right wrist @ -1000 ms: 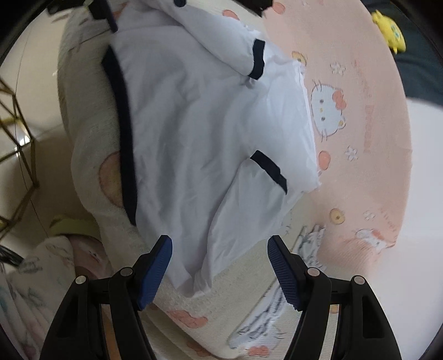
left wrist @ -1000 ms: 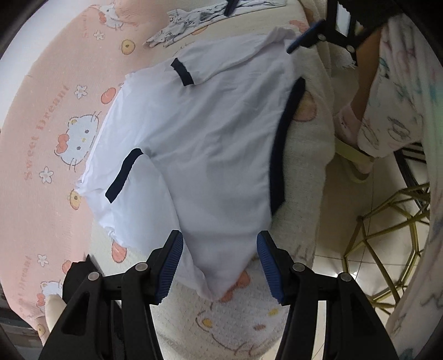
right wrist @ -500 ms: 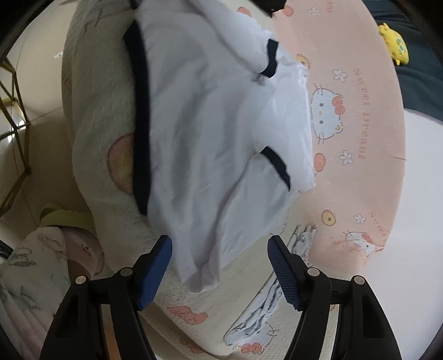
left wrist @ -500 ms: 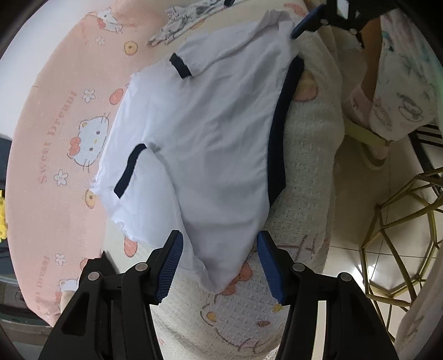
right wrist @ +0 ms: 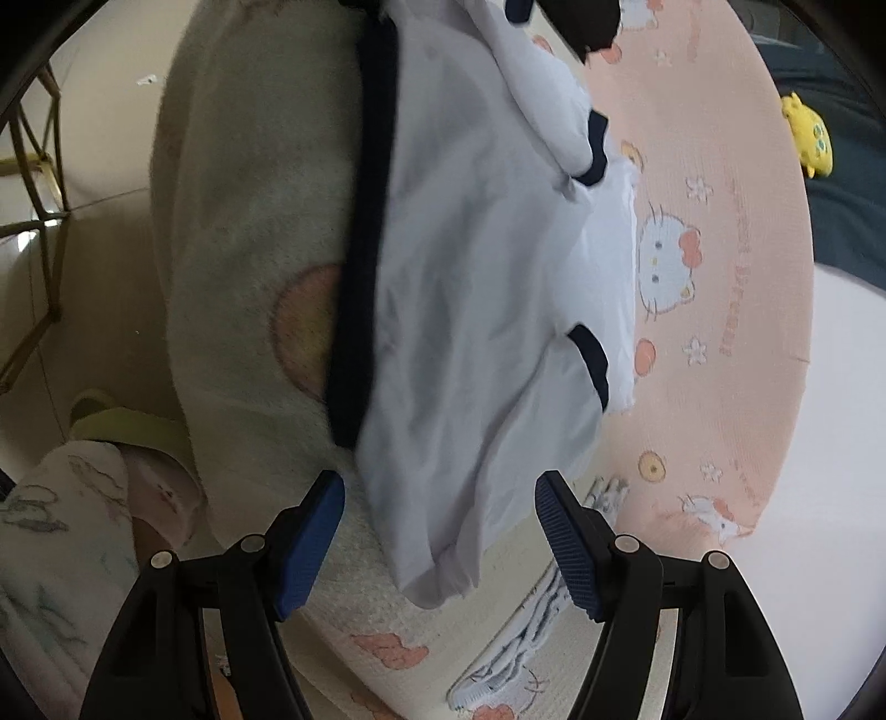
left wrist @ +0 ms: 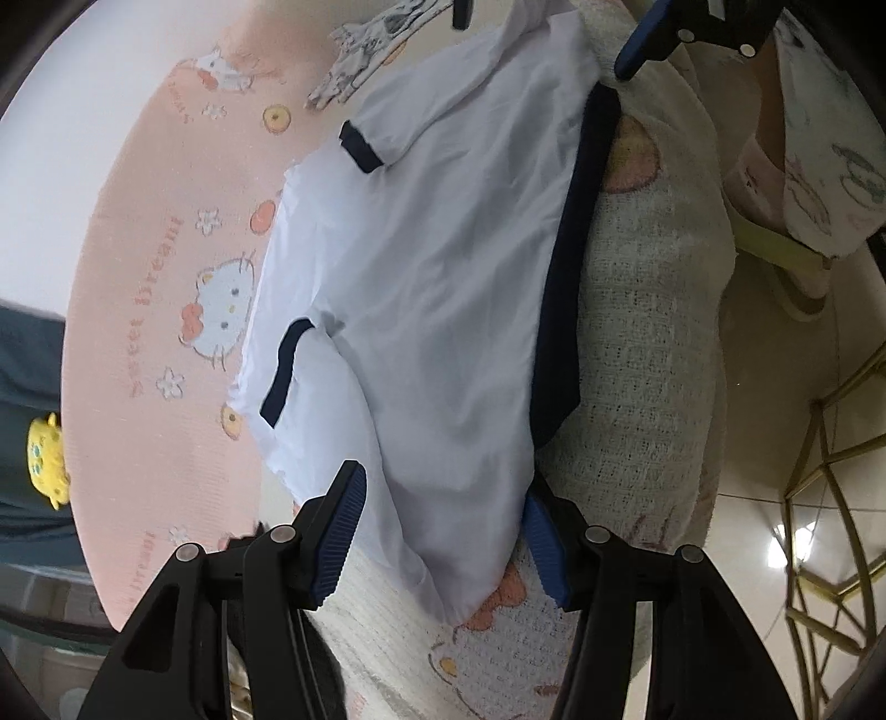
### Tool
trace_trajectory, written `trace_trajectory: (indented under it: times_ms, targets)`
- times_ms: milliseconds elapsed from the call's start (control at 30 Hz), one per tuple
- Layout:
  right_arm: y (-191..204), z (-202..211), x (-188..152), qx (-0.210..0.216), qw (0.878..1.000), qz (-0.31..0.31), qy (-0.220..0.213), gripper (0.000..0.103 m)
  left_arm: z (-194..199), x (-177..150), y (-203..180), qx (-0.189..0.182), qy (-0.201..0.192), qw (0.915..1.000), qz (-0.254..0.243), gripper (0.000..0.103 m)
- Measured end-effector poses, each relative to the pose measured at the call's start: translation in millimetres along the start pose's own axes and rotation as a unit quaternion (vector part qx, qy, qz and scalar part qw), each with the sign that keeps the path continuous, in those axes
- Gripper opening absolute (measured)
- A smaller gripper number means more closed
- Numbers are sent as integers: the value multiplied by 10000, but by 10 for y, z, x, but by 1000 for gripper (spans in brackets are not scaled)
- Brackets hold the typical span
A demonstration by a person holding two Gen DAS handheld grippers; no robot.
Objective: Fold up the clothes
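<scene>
Cream waffle-knit blanket point(left wrist: 648, 354) with cartoon cats is what we're working on, draped over the edge of a bed, with a pink printed sheet point(left wrist: 166, 310) further in.

Closest to us, the left gripper point(left wrist: 443, 523) has its jaws apart, and the near corner of the white shirt point(left wrist: 432, 310) sags right down between the blue pads; we can't see them pinching it. Same deal on the other side: the right gripper point(right wrist: 440, 531) has its jaws wide apart, with the opposite corner of the white shirt point(right wrist: 482, 310) hanging between them, just off the left pad and clear of the right one.

Going out from the jaws, the shirt's long axis runs straight away from each gripper, so we're at its two ends. The navy hem band point(left wrist: 576, 266) runs along the side by the bed edge, and both navy-cuffed sleeves are folded in on the pink-sheet side. Past the far end there's another small printed garment point(left wrist: 376, 50), and out on the dark bedding a yellow plush toy point(right wrist: 808, 138).

Versus a second ago: both grippers have dropped closer, so the corners now sit deeper between the pads, and the jaw gaps look unchanged. The shirt hasn't shifted on the blanket.
</scene>
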State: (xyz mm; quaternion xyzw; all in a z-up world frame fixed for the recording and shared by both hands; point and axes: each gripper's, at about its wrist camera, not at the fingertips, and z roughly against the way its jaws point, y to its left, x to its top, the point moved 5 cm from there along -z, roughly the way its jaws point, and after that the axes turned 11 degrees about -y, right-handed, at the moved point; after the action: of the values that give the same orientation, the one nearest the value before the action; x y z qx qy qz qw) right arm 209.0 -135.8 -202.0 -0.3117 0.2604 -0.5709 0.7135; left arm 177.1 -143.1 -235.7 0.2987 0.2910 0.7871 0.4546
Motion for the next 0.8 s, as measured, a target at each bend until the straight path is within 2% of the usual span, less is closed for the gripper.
trace_trajectory:
  times_ms: [167, 333, 533, 633, 733, 800]
  targets:
    - [24, -46, 29, -205, 9998, 54, -16, 72, 5, 8, -89, 308, -43, 9988, -378, 56]
    - [8, -53, 20, -505, 9987, 81, -14, 72, 28, 19, -211, 594, -122, 9934, -974, 56]
    - [-36, -122, 23, -651, 9979, 2, 42, 72, -19, 22, -33, 148, 95, 9996, -214, 56]
    - [4, -154, 31, -727, 9973, 116, -18, 72, -25, 24, -29, 118, 113, 9996, -217, 55]
    - [14, -183, 20, -552, 9985, -19, -42, 61, -8, 22, -97, 208, 16, 9987, -471, 51]
    - [29, -195, 14, -347, 9993, -104, -54, 43, -1, 12, -117, 198, -5, 9985, -520, 46]
